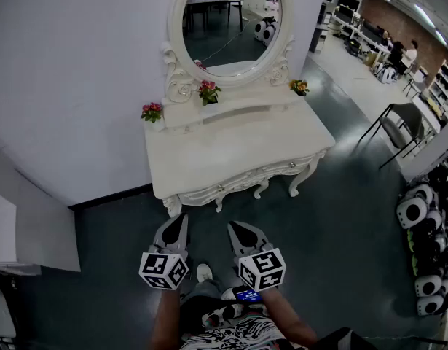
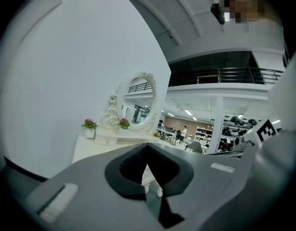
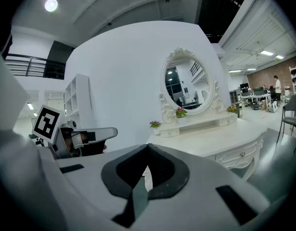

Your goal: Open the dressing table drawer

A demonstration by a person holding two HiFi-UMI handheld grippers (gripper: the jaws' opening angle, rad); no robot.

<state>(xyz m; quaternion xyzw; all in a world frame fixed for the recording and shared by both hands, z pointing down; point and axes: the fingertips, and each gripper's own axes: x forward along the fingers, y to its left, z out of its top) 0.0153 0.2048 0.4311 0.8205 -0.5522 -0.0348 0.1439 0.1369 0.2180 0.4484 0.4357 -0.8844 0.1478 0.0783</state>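
The white dressing table (image 1: 231, 148) with an oval mirror (image 1: 231, 20) stands against the wall ahead of me. Its closed drawers run along the carved front, with small knobs (image 1: 221, 188) (image 1: 291, 165). In the right gripper view the drawer front (image 3: 240, 155) shows at right, closed. My left gripper (image 1: 181, 217) and right gripper (image 1: 232, 227) hover side by side over the dark floor, a short way in front of the table and touching nothing. Both have their jaws together with nothing between them, as the left gripper view (image 2: 147, 144) and the right gripper view (image 3: 148, 146) also show.
Three small flower pots (image 1: 152, 112) (image 1: 208, 91) (image 1: 299, 87) sit on the table's raised shelf. A grey chair (image 1: 398, 126) stands to the right, and round black-and-white machines (image 1: 420, 217) line the far right. A white cabinet (image 1: 9, 224) is at left.
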